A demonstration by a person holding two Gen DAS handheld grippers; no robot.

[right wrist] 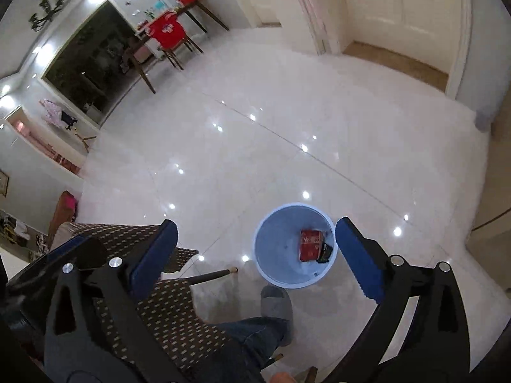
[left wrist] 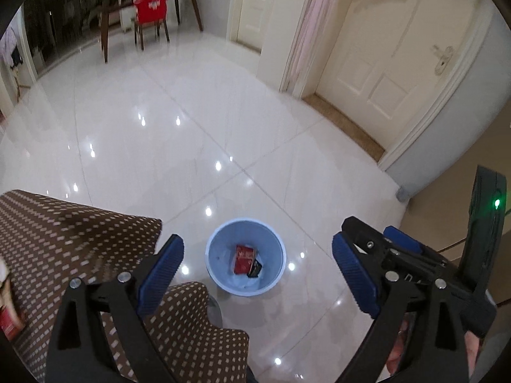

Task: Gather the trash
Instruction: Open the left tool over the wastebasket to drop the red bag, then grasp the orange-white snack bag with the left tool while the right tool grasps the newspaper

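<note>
A round pale-blue plastic waste bin (left wrist: pixel 245 257) stands on the glossy white tiled floor (left wrist: pixel 191 127), and two pieces of trash are already seen inside it: a red rectangular packet (left wrist: pixel 244 258) and, touching it, a small black packet (left wrist: pixel 254 269). Part of the collecting can therefore be judged done. The left gripper (left wrist: pixel 255 274) is held above the bin with its blue-padded fingers (left wrist: pixel 161 274) spread wide and nothing between them; the right gripper (right wrist: pixel 255 255) is likewise spread and empty, over the floor just beside the bin. A red-and-white item (left wrist: pixel 8 319) is glimpsed at the left edge of the left wrist view, on the brown cloth with pale dots (left wrist: pixel 64 249) that covers the counter; whether it is trash still to be collected cannot be told, as it is cut off and blurred.

The edge of the cloth-covered counter lies close beside the left gripper, with a grey slipper (right wrist: pixel 276 306) and a jeans-clad leg (right wrist: pixel 252 338) near the bin. Beyond the bin the floor is open towards the cream panelled doors (left wrist: pixel 383 63) and the far wooden table with a red-draped chair (left wrist: pixel 150 6).
</note>
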